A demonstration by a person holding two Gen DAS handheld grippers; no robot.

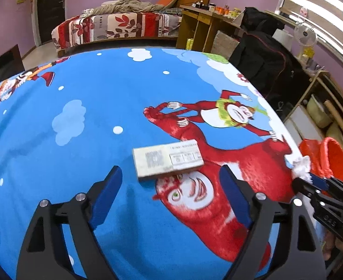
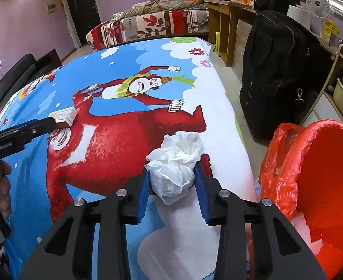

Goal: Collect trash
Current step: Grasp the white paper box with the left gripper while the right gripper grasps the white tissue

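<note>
A flat beige cardboard box (image 1: pixel 168 161) with a white label lies on the blue cartoon tablecloth (image 1: pixel 89 121), just ahead of my left gripper (image 1: pixel 171 175), which is open and empty. The box also shows in the right wrist view (image 2: pixel 65 115), with the left gripper (image 2: pixel 52 122) at it. My right gripper (image 2: pixel 172 170) is shut on a crumpled white tissue wad (image 2: pixel 175 163) near the table's right edge. In the left wrist view the tissue (image 1: pixel 301 166) and right gripper (image 1: pixel 309 177) sit beside the red bin (image 1: pixel 330 161).
A red bin lined with a red plastic bag (image 2: pixel 316 179) stands off the table's right edge, white scraps inside. A black bag (image 2: pixel 279 70), wooden shelves (image 2: pixel 227 23) and a bed (image 2: pixel 148 25) lie beyond. A dark chair (image 2: pixel 12 79) is at the left.
</note>
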